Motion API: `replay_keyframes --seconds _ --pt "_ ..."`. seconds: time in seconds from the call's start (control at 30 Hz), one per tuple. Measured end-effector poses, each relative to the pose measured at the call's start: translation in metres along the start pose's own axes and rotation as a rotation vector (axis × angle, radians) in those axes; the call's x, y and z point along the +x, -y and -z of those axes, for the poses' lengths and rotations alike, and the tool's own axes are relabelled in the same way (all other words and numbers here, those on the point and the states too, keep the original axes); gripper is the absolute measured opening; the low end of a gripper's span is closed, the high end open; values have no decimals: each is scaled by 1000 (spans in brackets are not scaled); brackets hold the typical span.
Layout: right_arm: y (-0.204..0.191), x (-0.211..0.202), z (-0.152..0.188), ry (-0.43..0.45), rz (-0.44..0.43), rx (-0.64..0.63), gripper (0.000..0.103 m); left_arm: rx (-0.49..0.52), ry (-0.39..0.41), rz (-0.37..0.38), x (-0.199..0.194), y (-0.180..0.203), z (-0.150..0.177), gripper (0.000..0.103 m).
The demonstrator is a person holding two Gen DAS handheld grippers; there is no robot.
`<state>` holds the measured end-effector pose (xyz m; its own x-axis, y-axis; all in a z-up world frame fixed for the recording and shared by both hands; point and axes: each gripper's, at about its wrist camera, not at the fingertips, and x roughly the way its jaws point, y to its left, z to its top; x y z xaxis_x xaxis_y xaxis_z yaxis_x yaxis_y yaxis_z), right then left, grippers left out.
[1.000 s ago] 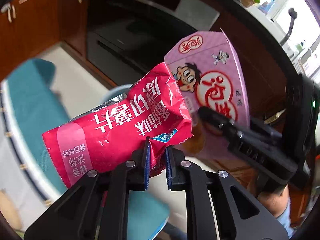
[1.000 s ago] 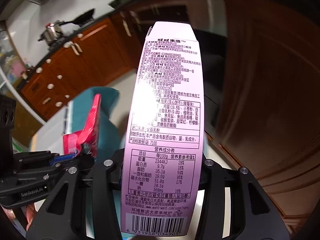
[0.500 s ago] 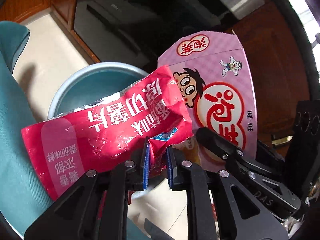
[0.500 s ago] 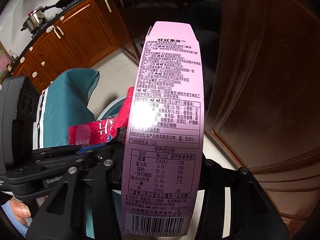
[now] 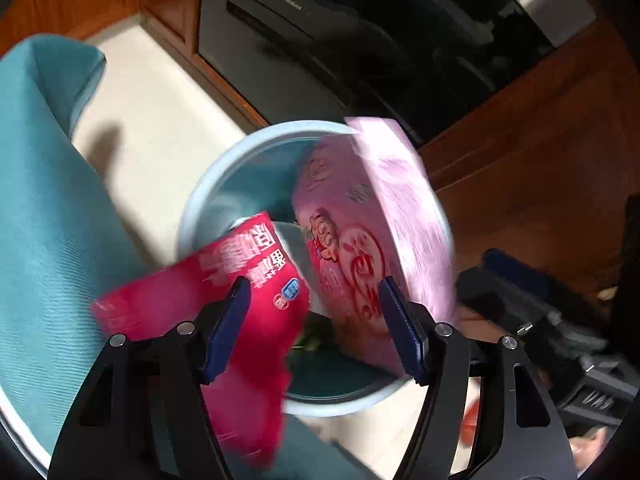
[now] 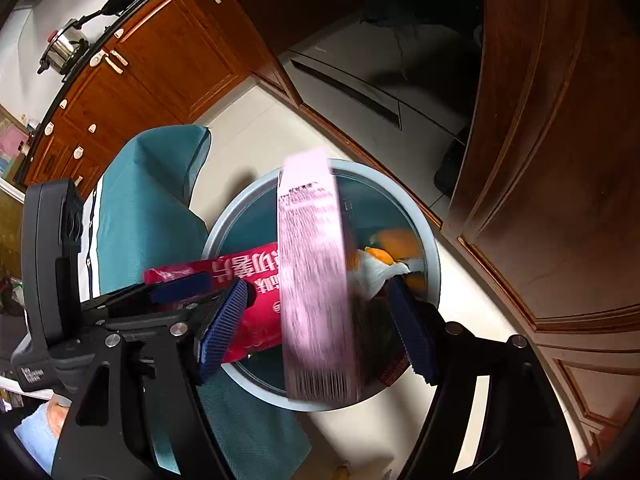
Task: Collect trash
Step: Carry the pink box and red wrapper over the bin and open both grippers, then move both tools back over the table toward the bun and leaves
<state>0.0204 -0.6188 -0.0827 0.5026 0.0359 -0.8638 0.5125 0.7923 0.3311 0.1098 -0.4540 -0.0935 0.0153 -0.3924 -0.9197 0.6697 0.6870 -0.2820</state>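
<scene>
A red snack bag (image 5: 244, 320) drops, blurred, from my left gripper (image 5: 316, 320), whose jaws are opening and no longer touch it. A pink carton (image 5: 372, 236) falls beside it over the pale blue bin (image 5: 200, 200). In the right wrist view my right gripper (image 6: 316, 324) hangs above the bin (image 6: 432, 256); its jaws are opening too, with the pink carton (image 6: 316, 288) loose and blurred between the pads. The red bag (image 6: 244, 276) lies across the bin's left rim, next to the left gripper's blue fingertips (image 6: 180, 286). Orange and white trash (image 6: 384, 264) sits inside the bin.
A teal cloth (image 6: 152, 208) hangs from the table edge left of the bin. Wooden cabinets (image 6: 152, 60) and a dark appliance (image 5: 360, 40) stand behind. A brown wooden door (image 6: 560, 160) is close on the right. Pale floor tiles (image 5: 160, 120) surround the bin.
Both grippers sank toward the bin and their jaws spread. The red bag and the pink carton, held before, have slipped free and are falling into the bin.
</scene>
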Motion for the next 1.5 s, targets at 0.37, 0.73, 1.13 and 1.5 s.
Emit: replay_keyframes --seconds 0.37,0.73,1.13,1.5 --pt "1 2 6 -29 31 31 78 131 -11 -113 3 29 7 69" --pt "-23 -36 18 3 12 24 88 153 39 -111 -40 32 36 75" --pt "-130 -57 50 -18 -47 -156 90 75 163 -191 -133 -36 101 96" --pt "-257 -43 99 -97 -101 -360 90 -76 220 -290 -199 -152 174 99"
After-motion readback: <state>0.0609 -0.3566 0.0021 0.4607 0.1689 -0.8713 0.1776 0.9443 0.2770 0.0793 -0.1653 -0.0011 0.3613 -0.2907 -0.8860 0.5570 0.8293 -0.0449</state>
